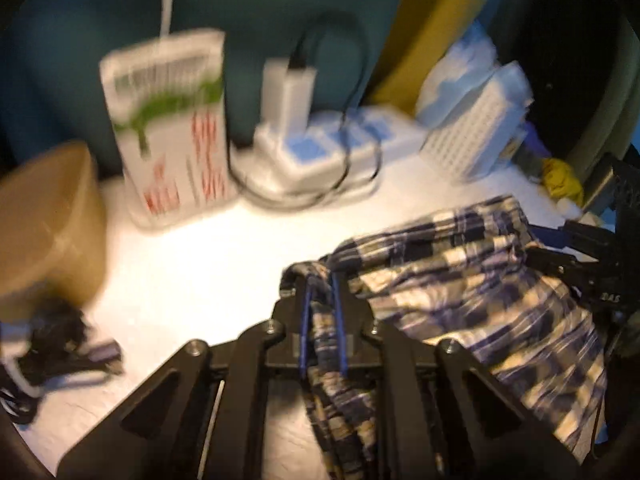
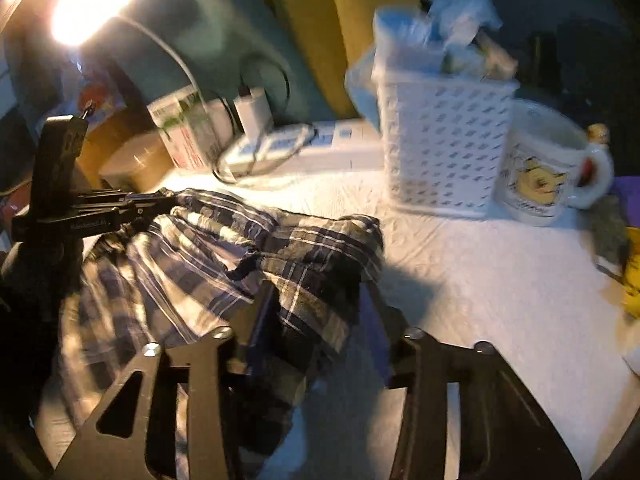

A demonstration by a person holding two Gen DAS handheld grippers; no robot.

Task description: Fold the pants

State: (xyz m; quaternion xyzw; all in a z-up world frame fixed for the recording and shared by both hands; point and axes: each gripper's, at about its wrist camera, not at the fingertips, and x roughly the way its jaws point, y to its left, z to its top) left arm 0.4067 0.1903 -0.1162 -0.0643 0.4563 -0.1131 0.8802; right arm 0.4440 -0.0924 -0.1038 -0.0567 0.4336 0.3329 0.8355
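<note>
The plaid pants [image 1: 460,280] lie rumpled on the white table [image 1: 192,264], and the step in hand looks like taking hold of two edges for a fold. The left gripper [image 1: 320,280] is clamped on a bunched edge of cloth, while the right gripper [image 2: 316,304] has its fingers [image 2: 260,312] part-way apart astride another fold; whether they pinch it cannot be told through the blur. The next move probably calls for the right fingers to bite firmly before both hands lift and carry the cloth over, clear of the basket [image 2: 444,148] and mug [image 2: 548,172] nearby.
</note>
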